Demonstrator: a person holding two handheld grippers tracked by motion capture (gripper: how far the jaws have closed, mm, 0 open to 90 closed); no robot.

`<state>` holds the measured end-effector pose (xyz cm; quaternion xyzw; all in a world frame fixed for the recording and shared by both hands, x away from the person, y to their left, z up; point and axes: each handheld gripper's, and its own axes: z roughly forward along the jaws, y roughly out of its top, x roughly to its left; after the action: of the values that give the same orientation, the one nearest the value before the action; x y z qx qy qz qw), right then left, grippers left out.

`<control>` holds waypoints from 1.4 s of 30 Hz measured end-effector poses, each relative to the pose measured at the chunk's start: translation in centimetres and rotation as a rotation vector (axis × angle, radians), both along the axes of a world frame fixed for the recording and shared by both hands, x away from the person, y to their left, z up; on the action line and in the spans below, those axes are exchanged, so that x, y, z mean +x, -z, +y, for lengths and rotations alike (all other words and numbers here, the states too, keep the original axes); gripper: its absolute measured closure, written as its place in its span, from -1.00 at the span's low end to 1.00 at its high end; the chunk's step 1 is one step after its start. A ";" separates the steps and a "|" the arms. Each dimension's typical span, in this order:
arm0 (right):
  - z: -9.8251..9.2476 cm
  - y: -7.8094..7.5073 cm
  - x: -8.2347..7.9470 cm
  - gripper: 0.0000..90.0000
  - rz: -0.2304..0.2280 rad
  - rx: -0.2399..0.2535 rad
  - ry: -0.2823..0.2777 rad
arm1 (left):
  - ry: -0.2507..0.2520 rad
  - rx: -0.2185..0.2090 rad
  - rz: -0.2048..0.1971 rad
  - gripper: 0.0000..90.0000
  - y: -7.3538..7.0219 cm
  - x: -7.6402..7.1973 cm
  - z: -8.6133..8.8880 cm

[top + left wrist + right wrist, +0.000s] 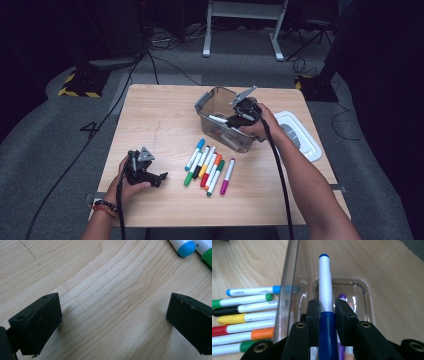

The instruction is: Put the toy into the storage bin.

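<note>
A dark blue marker (325, 315) was clamped between the jaws of the right claw (327, 312), held over the clear plastic bin (210, 102) right of centre in the high view, where other markers (342, 298) already lay. A row of loose markers (207, 167) was seen on the table (150, 115) just below the bin. The left claw (113, 315), at lower left, was held wide open over bare wood, gripping nothing.
</note>
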<state>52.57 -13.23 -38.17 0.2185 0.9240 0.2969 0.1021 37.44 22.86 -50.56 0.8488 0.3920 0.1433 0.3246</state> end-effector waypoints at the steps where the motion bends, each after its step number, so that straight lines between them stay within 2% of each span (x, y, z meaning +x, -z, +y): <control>1: 0.1 0.1 0.0 0.66 0.001 -0.013 0.002 | 0.001 0.001 0.000 -0.99 0.0 0.0 0.0; 4: 0.2 0.2 0.1 0.66 0.006 -0.034 0.005 | 0.000 0.000 0.000 -0.99 0.0 0.0 0.0; 9: 0.2 0.7 0.4 0.65 0.048 -0.087 0.007 | -0.002 -0.003 0.002 -0.99 0.0 0.0 0.0; 12: 0.0 0.9 0.5 0.64 0.074 -0.099 0.013 | -0.002 -0.003 0.002 -0.99 0.0 0.0 0.0; 14: -0.1 0.9 0.6 0.60 0.087 -0.104 0.020 | -0.002 -0.003 0.001 -0.99 0.0 0.0 0.0; 18: -0.5 0.9 0.7 0.40 0.070 -0.106 0.053 | -0.002 -0.003 0.001 -0.99 0.0 0.0 0.0; 23: -1.7 0.0 0.6 0.19 0.032 -0.039 0.091 | 0.000 0.000 0.000 -0.99 0.0 0.0 0.0; 26: -2.7 -0.9 0.1 0.02 -0.009 0.006 0.121 | 0.000 0.000 0.000 -0.99 0.0 0.0 0.0; 28: -3.5 -1.7 -0.4 -0.07 -0.028 0.052 0.142 | 0.000 0.001 -0.001 -0.99 0.0 0.0 0.0; 31: -5.0 -2.7 -1.6 -0.18 -0.063 0.118 0.167 | 0.000 0.000 0.000 -0.99 0.0 0.0 0.0; 34: -6.1 -3.1 -2.9 -0.27 -0.101 0.161 0.176 | 0.000 0.001 -0.001 -0.99 0.0 0.0 0.0; 40: -7.9 -3.6 -5.9 -0.41 -0.151 0.228 0.173 | 0.001 0.001 0.000 -0.99 0.0 0.0 0.0; 42: -8.1 -3.6 -7.0 -0.43 -0.170 0.226 0.169 | 0.000 0.001 -0.001 -0.99 0.0 0.0 0.0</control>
<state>45.55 -21.38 -34.55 0.2797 0.8510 0.4065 0.1796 37.44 22.86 -50.55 0.8489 0.3918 0.1438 0.3244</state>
